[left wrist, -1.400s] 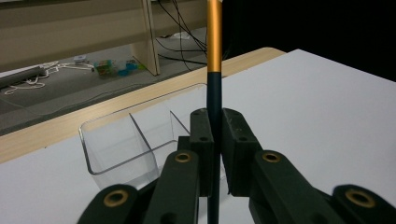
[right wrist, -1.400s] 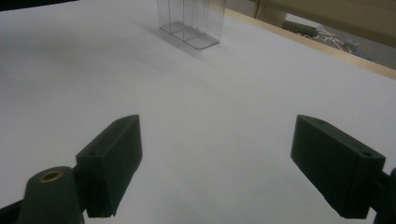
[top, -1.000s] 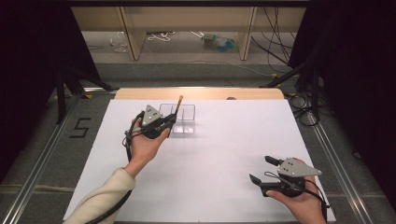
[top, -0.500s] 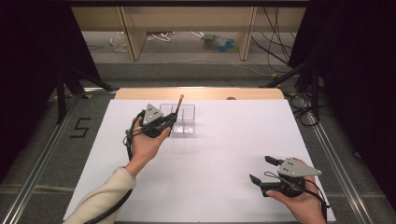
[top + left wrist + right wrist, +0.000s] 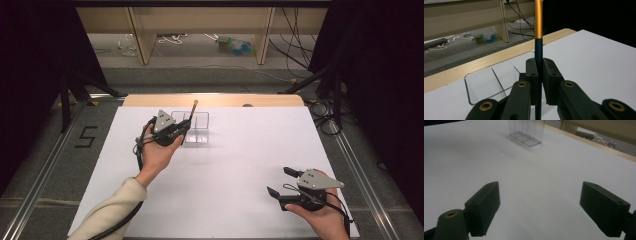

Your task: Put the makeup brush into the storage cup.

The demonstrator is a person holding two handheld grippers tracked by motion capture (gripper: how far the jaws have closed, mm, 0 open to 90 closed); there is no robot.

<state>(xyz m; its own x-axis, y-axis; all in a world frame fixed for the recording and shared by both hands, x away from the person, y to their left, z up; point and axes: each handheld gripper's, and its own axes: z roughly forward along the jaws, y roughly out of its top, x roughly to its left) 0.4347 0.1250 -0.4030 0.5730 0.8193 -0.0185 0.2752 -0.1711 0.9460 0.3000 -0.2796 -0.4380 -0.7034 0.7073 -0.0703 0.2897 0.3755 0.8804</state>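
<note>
Nothing has moved: left gripper (image 5: 181,129) pinches a brush (image 5: 538,37) above the clear organizer (image 5: 199,128) near the counter's far edge, ready to lower; right gripper (image 5: 280,182) rests spread.

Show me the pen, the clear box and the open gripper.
pen (image 5: 538,25): left gripper view, gold upper barrel.
clear box (image 5: 201,121): high view, right compartment wall.
right gripper (image 5: 539,207): right gripper view, midway between its spread fingertips.

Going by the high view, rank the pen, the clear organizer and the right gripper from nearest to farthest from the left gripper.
1. Pen: clamped in the left gripper, pointing up.
2. Clear organizer: just beyond it, toward the table's far edge.
3. Right gripper: far across, near corner, jaws open.
</note>
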